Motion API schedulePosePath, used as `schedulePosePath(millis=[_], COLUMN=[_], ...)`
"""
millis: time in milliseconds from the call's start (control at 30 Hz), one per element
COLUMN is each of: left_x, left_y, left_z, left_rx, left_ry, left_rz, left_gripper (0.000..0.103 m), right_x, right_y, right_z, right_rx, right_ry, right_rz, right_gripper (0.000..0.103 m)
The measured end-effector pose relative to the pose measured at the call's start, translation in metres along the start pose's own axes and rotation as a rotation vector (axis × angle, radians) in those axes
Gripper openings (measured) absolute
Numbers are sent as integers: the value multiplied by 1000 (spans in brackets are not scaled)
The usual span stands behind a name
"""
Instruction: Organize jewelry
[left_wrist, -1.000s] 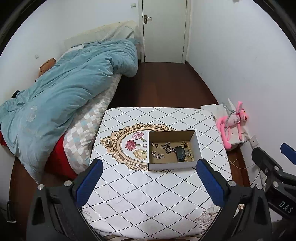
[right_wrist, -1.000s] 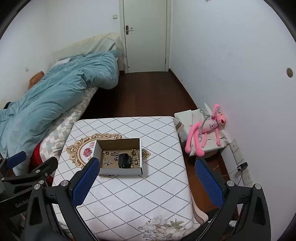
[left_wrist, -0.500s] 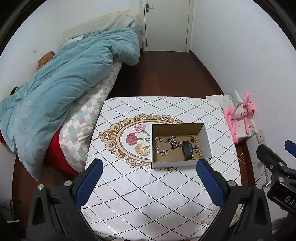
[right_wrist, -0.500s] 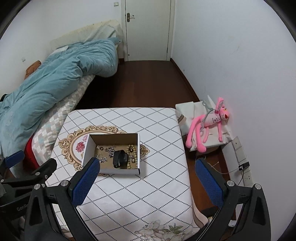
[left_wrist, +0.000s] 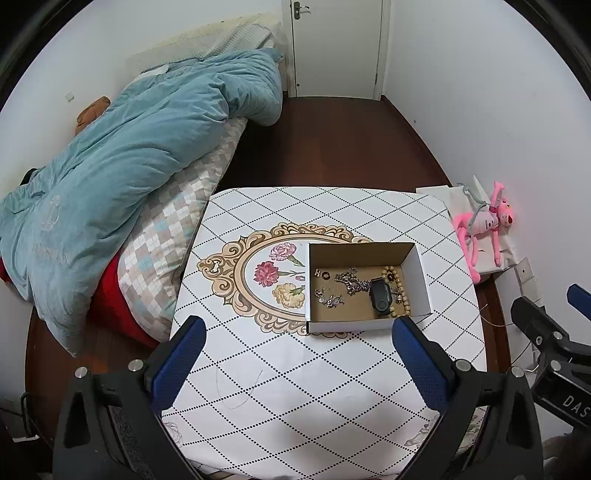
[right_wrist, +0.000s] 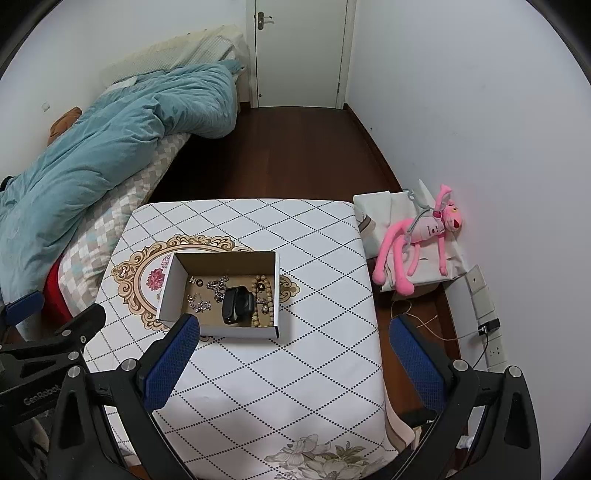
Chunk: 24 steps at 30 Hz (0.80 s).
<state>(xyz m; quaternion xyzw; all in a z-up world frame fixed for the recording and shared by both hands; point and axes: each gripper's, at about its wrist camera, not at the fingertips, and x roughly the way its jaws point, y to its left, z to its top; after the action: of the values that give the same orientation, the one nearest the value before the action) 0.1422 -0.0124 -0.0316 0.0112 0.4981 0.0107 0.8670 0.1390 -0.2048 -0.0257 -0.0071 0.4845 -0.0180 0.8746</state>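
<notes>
An open white cardboard box (left_wrist: 417, 273) (right_wrist: 173, 284) sits on the table with the diamond-patterned cloth (left_wrist: 295, 387) (right_wrist: 295, 350). Inside lie a black smartwatch (left_wrist: 380, 297) (right_wrist: 236, 304), a beaded bracelet (left_wrist: 400, 295) (right_wrist: 267, 302), a silver chain (left_wrist: 351, 282) (right_wrist: 218, 286), small silver pieces (left_wrist: 328, 301) (right_wrist: 197, 304) and a dark ring (left_wrist: 325, 275). My left gripper (left_wrist: 295, 354) is open and empty, above the table in front of the box. My right gripper (right_wrist: 295, 358) is open and empty, to the right of the box. Each gripper shows at the edge of the other's view (left_wrist: 543, 332) (right_wrist: 55, 332).
A bed with a teal duvet (left_wrist: 122, 166) (right_wrist: 92, 166) stands against the table's left side. A pink plush toy (left_wrist: 484, 229) (right_wrist: 417, 236) lies on white bags by the right wall. Wall sockets and a cable (right_wrist: 487, 325) are low on the right. A door (left_wrist: 336, 48) is at the far end.
Both grippers have tilted and moved nearer to the table; the box sits lower and larger in both views. Both stay open. Nothing in the box has moved.
</notes>
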Motion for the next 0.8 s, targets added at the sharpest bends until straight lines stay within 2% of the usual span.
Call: schedulePosePath(millis=[800], left_x=[-9], left_y=[0], left_z=[2], left_rx=[-4], left_ry=[-8], left_rz=[-12], left_gripper=[103], right_x=[1], right_y=[4], right_z=[-3], right_rx=[-2], right_ry=[13], right_rz=[12], right_gripper=[103])
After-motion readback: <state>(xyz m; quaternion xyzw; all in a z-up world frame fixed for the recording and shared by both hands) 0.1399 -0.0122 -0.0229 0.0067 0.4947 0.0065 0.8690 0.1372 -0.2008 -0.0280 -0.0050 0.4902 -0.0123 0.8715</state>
